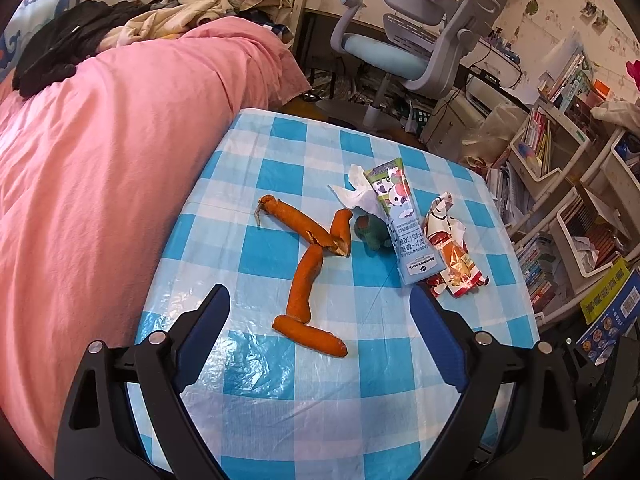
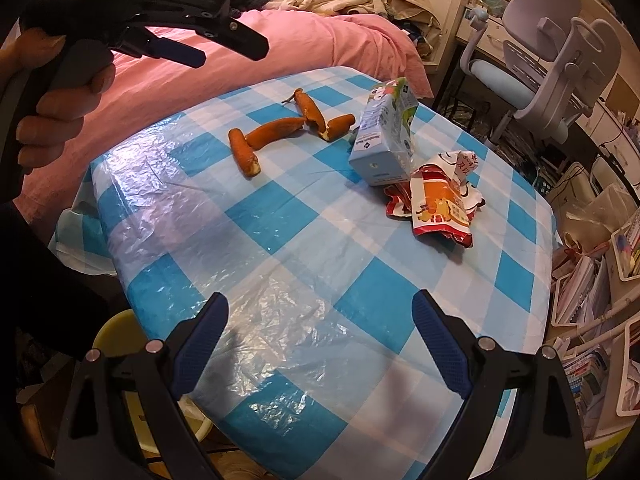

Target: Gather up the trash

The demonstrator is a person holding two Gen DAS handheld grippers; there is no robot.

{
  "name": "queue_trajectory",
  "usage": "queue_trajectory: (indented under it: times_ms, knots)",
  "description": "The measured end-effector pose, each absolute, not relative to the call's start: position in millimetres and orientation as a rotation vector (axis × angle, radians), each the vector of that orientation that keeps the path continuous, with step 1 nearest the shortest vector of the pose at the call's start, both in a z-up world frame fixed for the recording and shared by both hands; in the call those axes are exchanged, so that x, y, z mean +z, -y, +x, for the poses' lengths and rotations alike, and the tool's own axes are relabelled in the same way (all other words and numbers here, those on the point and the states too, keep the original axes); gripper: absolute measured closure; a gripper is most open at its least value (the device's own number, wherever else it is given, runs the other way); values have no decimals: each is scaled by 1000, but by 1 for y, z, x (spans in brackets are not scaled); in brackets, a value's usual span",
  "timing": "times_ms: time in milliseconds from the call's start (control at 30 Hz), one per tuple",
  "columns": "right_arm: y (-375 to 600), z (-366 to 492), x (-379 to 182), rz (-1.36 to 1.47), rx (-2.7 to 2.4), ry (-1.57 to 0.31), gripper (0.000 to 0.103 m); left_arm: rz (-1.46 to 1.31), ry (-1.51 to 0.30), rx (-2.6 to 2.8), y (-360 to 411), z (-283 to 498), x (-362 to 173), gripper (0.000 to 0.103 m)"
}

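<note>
— What's on the blue-and-white checked plastic tablecloth [image 2: 320,220]?

— I see curled orange peel strips [image 1: 304,280] at centre, a pale blue milk carton [image 1: 404,232] and a crumpled red snack wrapper [image 2: 440,200] to their right.

— The grippers?

— My left gripper [image 1: 320,304] and right gripper [image 2: 320,312] both hover spread wide, empty.

Orange peel strips [image 1: 308,264] lay scattered mid-worktop. Beside them sat a dark green lump [image 1: 372,232], a crumpled tissue [image 1: 354,190], a flattened milk carton [image 1: 404,224] and a torn red wrapper [image 1: 452,248].
</note>
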State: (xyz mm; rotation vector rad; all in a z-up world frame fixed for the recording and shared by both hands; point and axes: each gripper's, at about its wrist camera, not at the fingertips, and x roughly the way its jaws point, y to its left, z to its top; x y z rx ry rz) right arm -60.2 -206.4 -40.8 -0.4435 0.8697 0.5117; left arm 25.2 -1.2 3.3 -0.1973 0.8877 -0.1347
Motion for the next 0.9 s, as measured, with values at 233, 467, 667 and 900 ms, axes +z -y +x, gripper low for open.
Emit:
queue_trajectory:
  times_ms: [233,467,667,900]
  knots:
    - [205,-60,-42,-452,515,-873,14,-185,-897,-137,3,27,0,15]
    - [204,-60,-44,-461,519,-875,14,-168,-903,-141,7,27,0,14]
    - [204,-60,-45,-466,521,-878,14,-153,-910,-143,9,29,-1,13]
    - [204,-61,-46,-472,523,-879,14,-140,-913,-145,12,30,-2,13]
